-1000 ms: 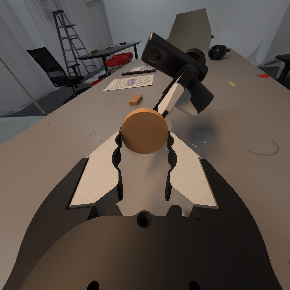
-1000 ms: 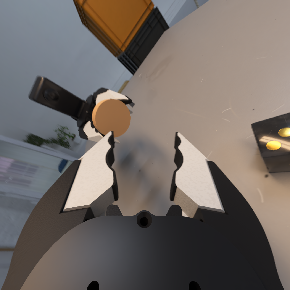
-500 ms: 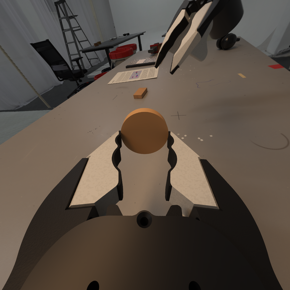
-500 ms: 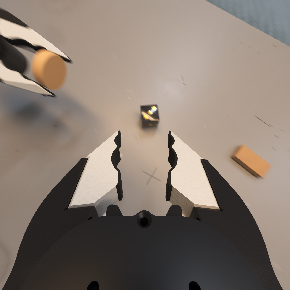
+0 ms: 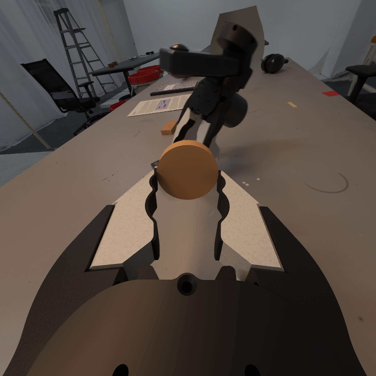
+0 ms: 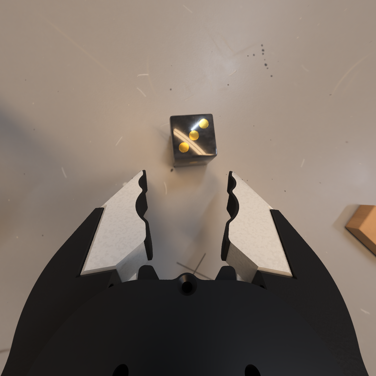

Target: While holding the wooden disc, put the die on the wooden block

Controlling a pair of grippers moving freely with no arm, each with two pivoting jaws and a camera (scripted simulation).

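My left gripper (image 5: 187, 175) is shut on the round wooden disc (image 5: 187, 169) and holds it above the table. Only a black corner of the die (image 5: 155, 164) shows behind the disc's left edge. In the right wrist view the black die (image 6: 192, 138) with gold pips lies on the table just ahead of my open, empty right gripper (image 6: 186, 173), which points down at it. The wooden block (image 6: 364, 227) lies at the right edge of that view and also shows in the left wrist view (image 5: 168, 127). The right gripper (image 5: 195, 134) hangs beyond the disc.
A printed sheet (image 5: 160, 105) and a dark notebook (image 5: 175, 87) lie farther along the grey table (image 5: 61, 193). Black headphones (image 5: 272, 63) sit at the far end. An office chair (image 5: 61, 89), a ladder (image 5: 79, 48) and red buckets (image 5: 146, 76) stand left of the table.
My right gripper has come down and closer to the die, which now sits centred just ahead of its fingertips. The left gripper still holds the disc in the same place.
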